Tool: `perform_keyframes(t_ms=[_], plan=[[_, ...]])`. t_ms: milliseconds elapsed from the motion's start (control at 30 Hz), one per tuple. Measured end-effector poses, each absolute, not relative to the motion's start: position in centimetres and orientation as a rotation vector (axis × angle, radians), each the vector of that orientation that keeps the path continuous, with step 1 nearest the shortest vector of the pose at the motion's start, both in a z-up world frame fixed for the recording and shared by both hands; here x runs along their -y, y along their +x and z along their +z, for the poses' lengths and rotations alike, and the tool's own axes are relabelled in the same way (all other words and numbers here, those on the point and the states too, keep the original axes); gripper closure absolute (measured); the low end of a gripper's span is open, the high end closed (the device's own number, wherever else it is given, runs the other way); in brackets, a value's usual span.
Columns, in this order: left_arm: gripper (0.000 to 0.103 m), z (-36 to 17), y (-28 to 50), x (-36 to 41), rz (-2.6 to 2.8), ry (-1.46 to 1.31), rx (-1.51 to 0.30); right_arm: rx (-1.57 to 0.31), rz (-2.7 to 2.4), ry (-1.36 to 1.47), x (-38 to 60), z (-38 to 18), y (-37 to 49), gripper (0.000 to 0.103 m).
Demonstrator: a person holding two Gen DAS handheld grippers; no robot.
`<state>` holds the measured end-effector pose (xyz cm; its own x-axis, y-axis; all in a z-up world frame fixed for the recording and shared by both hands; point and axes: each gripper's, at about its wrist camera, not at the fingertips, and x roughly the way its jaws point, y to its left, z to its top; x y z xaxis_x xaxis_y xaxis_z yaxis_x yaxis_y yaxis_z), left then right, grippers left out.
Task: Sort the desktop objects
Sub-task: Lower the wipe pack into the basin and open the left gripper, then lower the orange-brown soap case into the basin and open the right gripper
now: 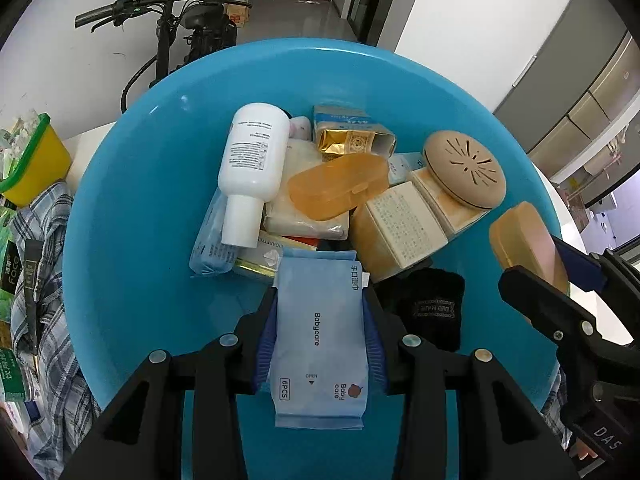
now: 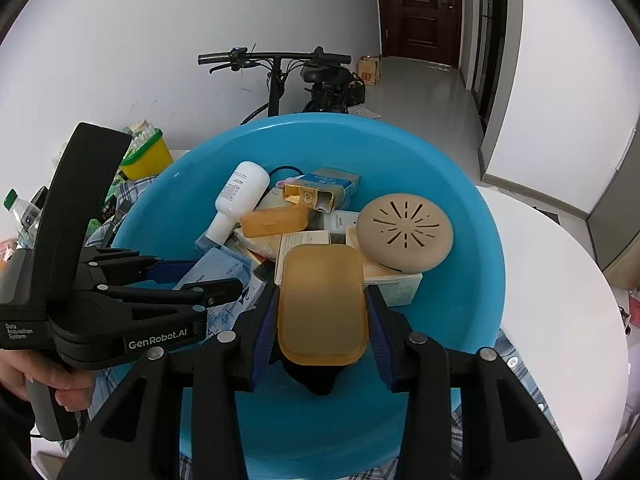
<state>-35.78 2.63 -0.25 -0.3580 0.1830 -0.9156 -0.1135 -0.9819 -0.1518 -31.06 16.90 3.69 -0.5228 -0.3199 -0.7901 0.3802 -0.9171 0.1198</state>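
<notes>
A blue basin [image 1: 132, 208] holds several items: a white bottle [image 1: 252, 152], an orange case [image 1: 338, 184], a round beige disc [image 1: 464, 168], boxes and a black pouch [image 1: 432, 308]. My left gripper [image 1: 320, 296] is shut on a blue Babycare wipes pack [image 1: 320, 340] over the basin's near side. My right gripper [image 2: 322, 292] is shut on an orange plastic box [image 2: 322, 304], held above the basin [image 2: 460, 300]. The right gripper also shows at the right of the left wrist view [image 1: 560, 280], and the left gripper at the left of the right wrist view [image 2: 200, 280].
A yellow bin with a green rim [image 1: 36, 160] and packets stand to the left on a plaid cloth [image 1: 44, 320]. The white table [image 2: 560, 300] extends right. A bicycle [image 2: 280, 76] stands behind by the wall.
</notes>
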Motion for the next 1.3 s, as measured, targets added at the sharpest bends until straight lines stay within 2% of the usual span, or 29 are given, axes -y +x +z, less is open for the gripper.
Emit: perform_keyframes(t_ms=[133, 200, 233, 267, 700, 967, 1300], plan=[[0.06, 0.2, -35.6, -2.5, 2.472, -1.64, 0.082, -0.095, -2.435, 1.242, -16.9, 3.7, -31.0, 0.062], [0.045, 0.5, -35.5, -2.4, 2.476, -1.631, 0.1, -0.096, -2.434, 1.242, -16.9, 3.7, -30.9, 0.062], [0.027, 0.7, -35.4, -2.2, 2.494, -1.621, 0.102, -0.094, -2.434, 1.243, -16.8, 3.7, -30.9, 0.062], [0.02, 1.1, -35.2, -2.0, 2.52, -1.592, 0.108, -0.092, -2.434, 1.244, -16.8, 3.7, -30.9, 0.062], [0.02, 3.7, -34.4, 0.0, 2.626, -1.539, 0.075, -0.117, -2.387, 1.317, -15.2, 1.3, -31.4, 0.062], [0.02, 3.3, -33.9, 0.5, 2.59, -1.544, 0.145, -0.128, -2.369, 1.357, -14.9, 0.3, -31.7, 0.062], [0.02, 4.4, -33.1, 0.4, 2.637, -1.489, 0.083, -0.13, -2.354, 1.384, -14.6, -0.3, -31.7, 0.061]])
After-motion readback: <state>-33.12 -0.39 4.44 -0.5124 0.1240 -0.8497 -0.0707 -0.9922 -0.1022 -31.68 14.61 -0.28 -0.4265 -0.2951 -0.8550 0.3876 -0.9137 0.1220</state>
